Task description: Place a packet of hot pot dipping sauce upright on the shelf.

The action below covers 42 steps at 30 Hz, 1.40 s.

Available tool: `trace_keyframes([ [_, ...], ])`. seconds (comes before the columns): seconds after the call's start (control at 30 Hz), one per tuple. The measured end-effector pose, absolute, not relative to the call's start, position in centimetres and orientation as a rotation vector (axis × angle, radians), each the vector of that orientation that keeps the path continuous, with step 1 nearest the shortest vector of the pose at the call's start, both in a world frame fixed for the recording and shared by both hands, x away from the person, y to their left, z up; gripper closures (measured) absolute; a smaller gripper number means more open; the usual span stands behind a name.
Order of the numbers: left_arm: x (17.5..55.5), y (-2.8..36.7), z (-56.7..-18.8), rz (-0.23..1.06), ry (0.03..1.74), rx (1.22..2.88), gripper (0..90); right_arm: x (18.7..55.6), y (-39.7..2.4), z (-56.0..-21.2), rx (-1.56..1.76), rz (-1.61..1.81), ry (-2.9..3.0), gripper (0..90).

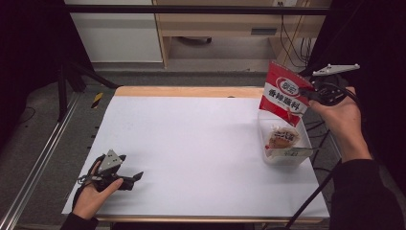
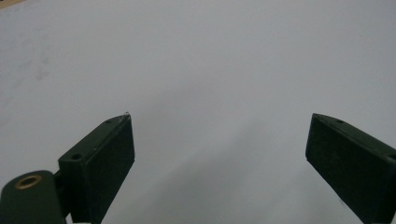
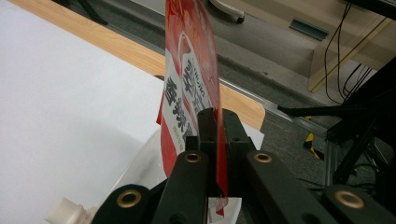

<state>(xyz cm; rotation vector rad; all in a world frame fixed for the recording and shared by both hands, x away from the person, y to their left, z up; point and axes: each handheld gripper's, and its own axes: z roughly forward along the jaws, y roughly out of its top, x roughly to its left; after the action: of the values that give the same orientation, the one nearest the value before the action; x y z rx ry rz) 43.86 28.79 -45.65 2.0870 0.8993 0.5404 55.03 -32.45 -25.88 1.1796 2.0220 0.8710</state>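
The right tool (image 1: 310, 92) is clamped on one edge of the red seasoning packet (image 1: 283, 93). In the right gripper view both jaws pinch the thin film of the packet (image 3: 189, 88) between them, with no gap visible. The packet hangs above the far end of the clear plastic container (image 1: 285, 143), its lower corner at or just inside the rim; whether it touches the rim cannot be told. The container stands on the white bench (image 1: 201, 143) near its right edge and already holds a brown-labelled pouch (image 1: 281, 138). A white screw cap (image 3: 65, 211) shows low in the right gripper view, beside the container.

The left tool (image 1: 136, 177) rests on the bench well apart from the container, toward the near left corner. Its jaws stand wide apart with nothing between them.

Probable step: lowering the packet into the container.

Hazards from this position:
- The grip is on one edge only. The packet may swing or slip out of the jaws.
- The packet is taller than the container. If released upright it may tip over the rim onto the bench.
- The container is light and unbraced. A push on its wall may slide it toward the bench edge.
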Motion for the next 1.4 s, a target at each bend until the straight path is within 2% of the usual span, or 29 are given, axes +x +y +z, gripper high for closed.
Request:
trace_keyframes([
  [1.4, 43.9, 28.8, -45.6, 0.530, 0.883, 2.099, 7.9, 55.5, -34.4, -32.8, 1.339, 0.905, 2.055, 89.6],
])
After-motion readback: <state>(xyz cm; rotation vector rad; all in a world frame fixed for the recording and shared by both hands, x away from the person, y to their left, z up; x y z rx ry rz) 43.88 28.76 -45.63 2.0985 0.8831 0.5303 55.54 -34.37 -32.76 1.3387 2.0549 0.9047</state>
